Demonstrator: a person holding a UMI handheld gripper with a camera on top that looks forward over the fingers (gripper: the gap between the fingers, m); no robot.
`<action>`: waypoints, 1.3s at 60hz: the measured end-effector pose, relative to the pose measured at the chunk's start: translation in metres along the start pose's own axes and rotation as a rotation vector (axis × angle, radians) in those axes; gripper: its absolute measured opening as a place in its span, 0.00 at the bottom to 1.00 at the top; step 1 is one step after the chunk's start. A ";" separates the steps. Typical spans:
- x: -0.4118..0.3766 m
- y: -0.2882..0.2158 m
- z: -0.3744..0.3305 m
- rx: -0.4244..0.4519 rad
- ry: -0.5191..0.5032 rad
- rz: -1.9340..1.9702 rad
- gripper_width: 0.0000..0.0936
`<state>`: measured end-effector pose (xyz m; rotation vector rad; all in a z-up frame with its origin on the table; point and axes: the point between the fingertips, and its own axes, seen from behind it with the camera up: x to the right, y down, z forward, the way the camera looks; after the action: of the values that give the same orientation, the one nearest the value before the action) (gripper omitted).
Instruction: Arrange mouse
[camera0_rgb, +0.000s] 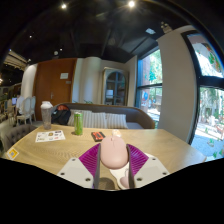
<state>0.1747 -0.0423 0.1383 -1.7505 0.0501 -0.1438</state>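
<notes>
This looks like a café or restaurant dining room. A light wooden table (60, 148) fills the foreground, and everything else is set around it. Just beyond its far edge runs a long upholstered bench seat (105, 119) with a curved back, the kind fitted in eating places. On the table stand a green bottle (78, 123) and a pale cup (46, 112), with a printed sheet (50, 136) lying near them. To the right of the table, tall windows (208, 105) show greenery outside. Above it spreads a dark ceiling with recessed spotlights (131, 4). Behind the bench rise a wood-panelled wall (54, 82) and a glazed door (116, 87).
</notes>
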 end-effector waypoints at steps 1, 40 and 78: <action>0.008 -0.008 0.000 0.014 0.010 0.001 0.43; 0.109 0.139 0.086 -0.367 0.013 0.047 0.48; 0.097 0.080 -0.015 -0.232 -0.071 0.150 0.90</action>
<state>0.2728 -0.0831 0.0686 -1.9736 0.1514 0.0355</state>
